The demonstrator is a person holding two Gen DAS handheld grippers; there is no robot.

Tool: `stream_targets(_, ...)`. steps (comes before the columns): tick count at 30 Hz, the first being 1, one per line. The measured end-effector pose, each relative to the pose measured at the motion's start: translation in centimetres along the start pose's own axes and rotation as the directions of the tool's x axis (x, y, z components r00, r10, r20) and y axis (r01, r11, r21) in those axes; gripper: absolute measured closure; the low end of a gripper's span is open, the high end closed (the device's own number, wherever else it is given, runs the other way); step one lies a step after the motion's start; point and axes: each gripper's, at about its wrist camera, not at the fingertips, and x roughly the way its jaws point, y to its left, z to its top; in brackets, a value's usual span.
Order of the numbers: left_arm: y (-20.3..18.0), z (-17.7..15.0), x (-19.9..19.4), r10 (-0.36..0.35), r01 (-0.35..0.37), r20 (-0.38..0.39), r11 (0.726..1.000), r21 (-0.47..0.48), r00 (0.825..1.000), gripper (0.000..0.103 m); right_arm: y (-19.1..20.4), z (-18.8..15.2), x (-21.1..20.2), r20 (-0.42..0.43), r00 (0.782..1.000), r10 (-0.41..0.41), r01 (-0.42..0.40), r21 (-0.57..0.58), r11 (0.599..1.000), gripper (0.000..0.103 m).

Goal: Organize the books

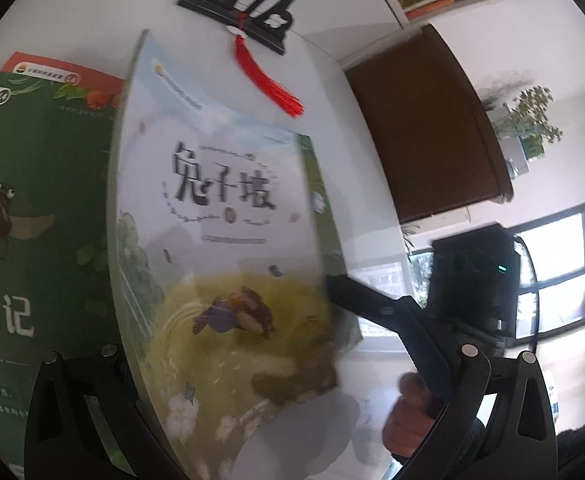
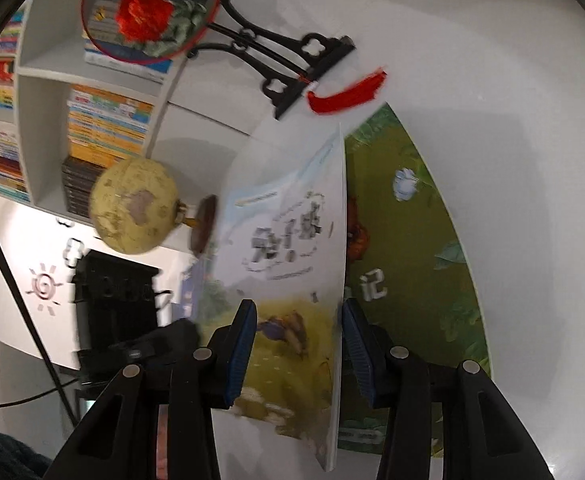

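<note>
Right tongs (image 2: 298, 346) part-open astride pale book (image 2: 292, 248), grip unclear, left tongs' state unclear, globe (image 2: 134, 208) in right view only

the pale book (image 1: 220, 208) bears the title 兔子坡 on its cover. the green book (image 1: 32, 200) shows 虫记 in large white characters, the first cut off at the picture's edge, with 02 below them. smaller print on both is too blurred to read.

Bright window daylight, motion blur, fisheye-bent edges.
</note>
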Motion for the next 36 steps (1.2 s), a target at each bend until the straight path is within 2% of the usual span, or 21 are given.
stream_targets(2, -0.4, -0.3, -0.1, 0.015, -0.015, -0.002, 1.000, 0.014, 1.000, 0.002, -0.3, -0.2, 0.6, -0.026, 0.999, -0.029, 0.029, -0.001, 1.000, 0.058)
stream_targets(4, -0.1, -0.4, -0.2, 0.026, -0.026, -0.005, 1.000, 0.010, 1.000, 0.002, -0.5, -0.4, 0.5, -0.015, 0.999, 0.039, -0.039, 0.024, 0.999, 0.058)
stream_targets(7, 1.1, -0.5, -0.5, -0.015, 0.015, -0.002, 0.999, -0.049, 1.000, 0.002, -0.8, -0.3, 0.1, 0.010, 0.991, 0.131, -0.131, 0.065, 0.989, 0.058)
stream_targets(9, 1.5, -0.6, -0.8, -0.029, 0.029, 0.004, 0.997, -0.066, 1.000, 0.002, -0.9, -0.3, 0.2, 0.004, 0.990, 0.143, -0.143, 0.076, 0.987, 0.058)
stream_targets(13, 1.2, -0.8, -1.7, -0.016, 0.017, 0.023, 0.998, -0.057, 1.000, 0.002, 0.2, -0.8, 1.1, -0.056, 0.998, 0.011, -0.012, -0.009, 1.000, 0.059)
stream_targets(16, 0.7, -0.8, -2.7, 0.035, -0.033, 0.059, 0.999, -0.028, 0.998, 0.003, 1.5, -1.4, 1.7, -0.069, 0.997, -0.036, 0.031, -0.069, 0.997, 0.059)
stream_targets(19, 0.3, -1.1, -3.1, 0.101, -0.102, 0.075, 0.995, 0.005, 0.992, 0.003, 3.1, -1.7, 2.5, -0.068, 0.991, -0.112, 0.100, -0.158, 0.982, 0.059)
stream_targets(23, 0.1, -1.4, -4.3, 0.121, -0.124, 0.110, 0.992, 0.020, 0.987, 0.003, 4.9, -2.4, 3.4, -0.073, 0.981, -0.181, 0.156, -0.265, 0.952, 0.058)
stream_targets(29, 1.2, -2.8, -7.1, 0.106, -0.102, 0.153, 0.994, -0.035, 0.982, 0.003, 5.1, -2.7, 3.6, -0.096, 0.995, -0.027, 0.007, -0.209, 0.978, 0.058)
stream_targets(36, 1.4, -4.4, -11.7, 0.116, -0.104, 0.241, 0.993, -0.062, 0.963, 0.003, 9.2, -3.5, 4.8, -0.120, 0.992, 0.025, -0.057, -0.277, 0.959, 0.058)
